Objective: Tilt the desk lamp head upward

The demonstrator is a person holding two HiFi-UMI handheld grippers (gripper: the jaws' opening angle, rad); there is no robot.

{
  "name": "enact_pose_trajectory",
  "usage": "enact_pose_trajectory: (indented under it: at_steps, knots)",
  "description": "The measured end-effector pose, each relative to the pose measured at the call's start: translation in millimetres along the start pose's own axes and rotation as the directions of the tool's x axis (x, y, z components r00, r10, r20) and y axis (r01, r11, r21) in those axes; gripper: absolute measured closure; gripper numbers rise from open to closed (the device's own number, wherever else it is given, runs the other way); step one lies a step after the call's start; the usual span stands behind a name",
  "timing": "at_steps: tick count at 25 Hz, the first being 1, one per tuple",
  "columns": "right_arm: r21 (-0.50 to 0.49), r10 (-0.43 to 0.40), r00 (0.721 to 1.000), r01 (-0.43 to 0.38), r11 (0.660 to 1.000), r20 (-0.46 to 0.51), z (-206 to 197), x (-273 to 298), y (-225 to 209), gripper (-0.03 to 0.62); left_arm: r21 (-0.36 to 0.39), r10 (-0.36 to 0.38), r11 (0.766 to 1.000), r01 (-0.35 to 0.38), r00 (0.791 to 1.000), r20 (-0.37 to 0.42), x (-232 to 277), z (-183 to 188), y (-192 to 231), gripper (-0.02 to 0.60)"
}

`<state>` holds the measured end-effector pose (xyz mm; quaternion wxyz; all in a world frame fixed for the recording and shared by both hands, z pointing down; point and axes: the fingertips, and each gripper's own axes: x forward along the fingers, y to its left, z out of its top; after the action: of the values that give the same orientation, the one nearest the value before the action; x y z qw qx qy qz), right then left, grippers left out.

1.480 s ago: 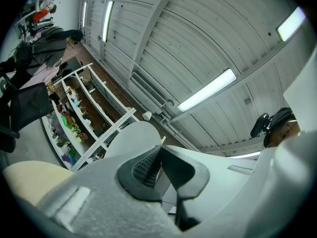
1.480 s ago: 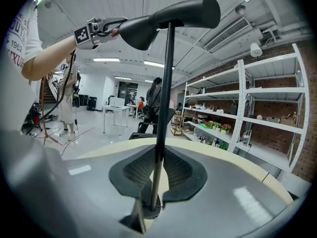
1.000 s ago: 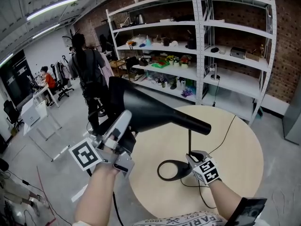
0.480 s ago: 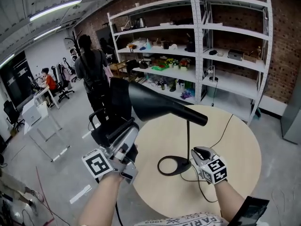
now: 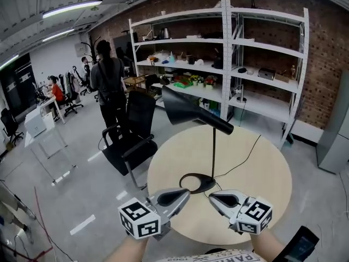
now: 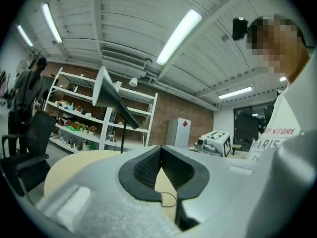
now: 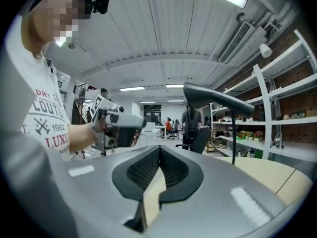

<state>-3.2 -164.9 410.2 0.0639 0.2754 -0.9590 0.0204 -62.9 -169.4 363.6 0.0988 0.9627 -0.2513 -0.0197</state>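
The black desk lamp stands on the round beige table [image 5: 262,173], on a ring base [image 5: 196,183] with a thin stem [image 5: 214,152]. Its cone head [image 5: 185,111] sits at the top of the stem, wide mouth raised toward the upper left. My left gripper [image 5: 185,194] hovers at the table's near edge, shut and empty, just short of the base. My right gripper [image 5: 214,197] is beside it, also shut with nothing held. The left gripper view shows the lamp head [image 6: 106,90] beyond the closed jaws [image 6: 160,150]. The right gripper view shows the head [image 7: 213,99] past its closed jaws [image 7: 159,150].
The lamp's black cable [image 5: 245,154] runs across the table toward the far right. White shelving [image 5: 229,53] with small items fills the brick back wall. A black office chair [image 5: 133,138] stands left of the table, with a person [image 5: 109,81] behind it.
My left gripper let go of the lamp head and dropped to the table's near edge. The right gripper left the base and drew back. Both jaws closed. The lamp head stays raised.
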Motion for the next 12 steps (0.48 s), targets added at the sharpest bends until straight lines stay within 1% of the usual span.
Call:
enact_pose_trajectory:
  at_steps: [1,3,6,7,9,11,12]
  knots:
    - [0.019,0.026,1.000,-0.027,0.999,0.012,5,-5,14,0.595,0.028,-0.009,1.000,0.010,0.999,-0.033,-2,-8,-16,0.580]
    - [0.054,0.061,0.997,-0.064,0.996,0.043,13,-15,34,0.595,0.062,-0.025,0.998,0.029,0.998,-0.065,-5,-20,-42,0.580]
    - [0.056,0.067,0.996,-0.070,0.996,0.056,16,-34,50,0.595,0.088,-0.020,0.996,0.027,0.997,-0.078,-9,-30,-70,0.580]
    - [0.052,0.062,0.997,-0.065,0.997,0.056,18,-42,53,0.595,0.089,-0.015,0.996,0.021,0.997,-0.077,-11,-31,-79,0.580]
    - [0.061,0.052,0.997,-0.056,0.997,0.061,21,-60,61,0.595,0.067,-0.009,0.998,0.013,0.998,-0.067,-12,-31,-96,0.580]
    - [0.065,0.040,0.997,-0.044,0.997,0.060,22,-81,70,0.595,0.035,-0.020,0.999,0.021,0.998,-0.051,-13,-32,-118,0.580]
    - [0.058,0.033,0.998,-0.037,0.998,0.055,21,-91,76,0.595,0.030,-0.028,0.999,0.029,0.998,-0.048,-13,-34,-131,0.580]
